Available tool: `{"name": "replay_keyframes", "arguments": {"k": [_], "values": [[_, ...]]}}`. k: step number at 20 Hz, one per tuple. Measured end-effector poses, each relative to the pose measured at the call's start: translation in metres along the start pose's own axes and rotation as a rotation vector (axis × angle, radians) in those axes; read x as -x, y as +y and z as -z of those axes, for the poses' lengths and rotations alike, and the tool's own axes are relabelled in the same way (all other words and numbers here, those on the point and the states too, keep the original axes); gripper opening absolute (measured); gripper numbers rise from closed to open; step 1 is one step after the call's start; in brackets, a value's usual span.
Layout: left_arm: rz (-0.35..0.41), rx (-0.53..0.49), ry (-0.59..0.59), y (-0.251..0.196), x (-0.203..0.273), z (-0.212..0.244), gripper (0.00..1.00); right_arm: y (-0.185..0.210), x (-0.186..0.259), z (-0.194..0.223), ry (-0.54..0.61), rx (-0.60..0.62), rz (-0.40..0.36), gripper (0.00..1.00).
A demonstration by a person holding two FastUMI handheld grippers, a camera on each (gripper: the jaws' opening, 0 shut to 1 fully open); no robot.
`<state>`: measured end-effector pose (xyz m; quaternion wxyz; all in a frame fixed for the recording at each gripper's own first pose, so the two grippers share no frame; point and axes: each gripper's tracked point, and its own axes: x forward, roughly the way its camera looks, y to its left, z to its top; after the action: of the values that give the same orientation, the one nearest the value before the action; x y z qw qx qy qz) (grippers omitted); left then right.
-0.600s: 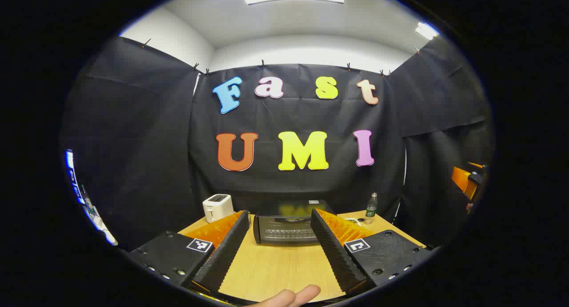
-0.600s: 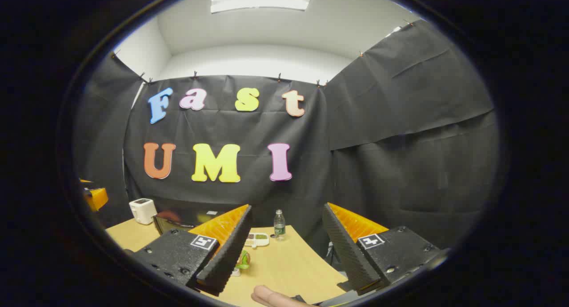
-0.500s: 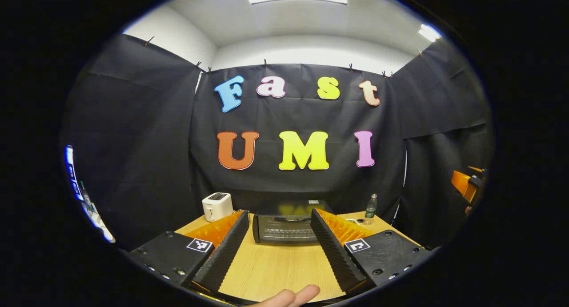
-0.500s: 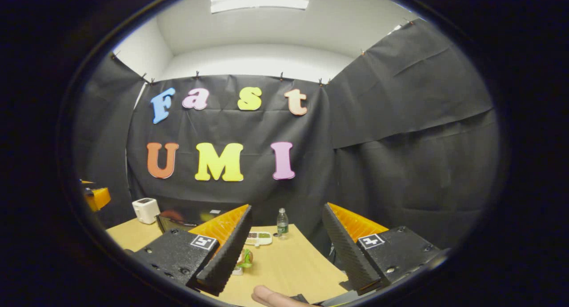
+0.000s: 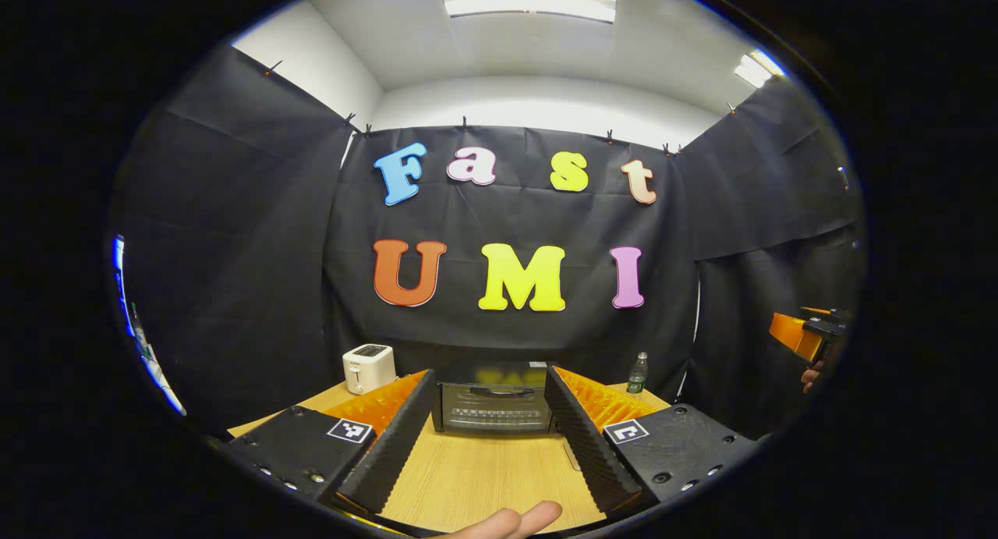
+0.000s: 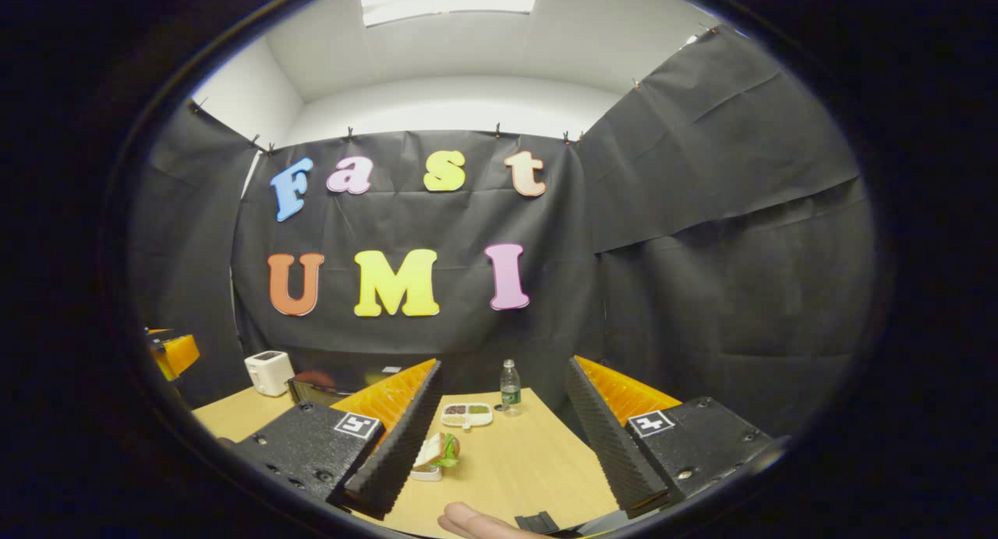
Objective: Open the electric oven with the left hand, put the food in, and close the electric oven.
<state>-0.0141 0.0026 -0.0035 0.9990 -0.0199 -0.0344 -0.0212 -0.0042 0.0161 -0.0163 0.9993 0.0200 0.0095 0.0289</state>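
Note:
A black electric oven (image 5: 491,405) stands at the back of the wooden table (image 5: 483,476), door closed, handle across its top. My left gripper (image 5: 490,434) is open and lined up with it from some way back, nothing between its fingers. In the right gripper view the oven (image 6: 312,387) shows partly behind the left finger. The food, a sandwich with green leaves on a small white dish (image 6: 438,453), lies on the table just beside that finger. My right gripper (image 6: 503,437) is open and holds nothing. The other gripper (image 5: 803,335) shows at the far right of the left gripper view.
A white toaster (image 5: 368,367) stands left of the oven. A plastic bottle (image 6: 509,384) and a white divided dish (image 6: 466,415) sit at the table's far right corner. Black cloth walls close in the table. A fingertip (image 5: 514,519) shows at the bottom edge.
Both grippers have tilted and drawn back slightly: the oven looks smaller in the left gripper view, and the sandwich and divided dish show more fully in the right gripper view. Both stay open.

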Motion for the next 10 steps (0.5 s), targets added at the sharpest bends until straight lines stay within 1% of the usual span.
{"name": "replay_keyframes", "arguments": {"k": [6,10], "values": [[-0.004,0.011,0.019,0.002,0.0,0.005,0.92,0.013,0.001,0.004,0.007,0.002,-0.043,0.96],[-0.005,0.022,0.03,0.005,-0.005,0.008,0.92,0.014,0.0,0.004,-0.003,0.015,-0.054,0.96]]}}
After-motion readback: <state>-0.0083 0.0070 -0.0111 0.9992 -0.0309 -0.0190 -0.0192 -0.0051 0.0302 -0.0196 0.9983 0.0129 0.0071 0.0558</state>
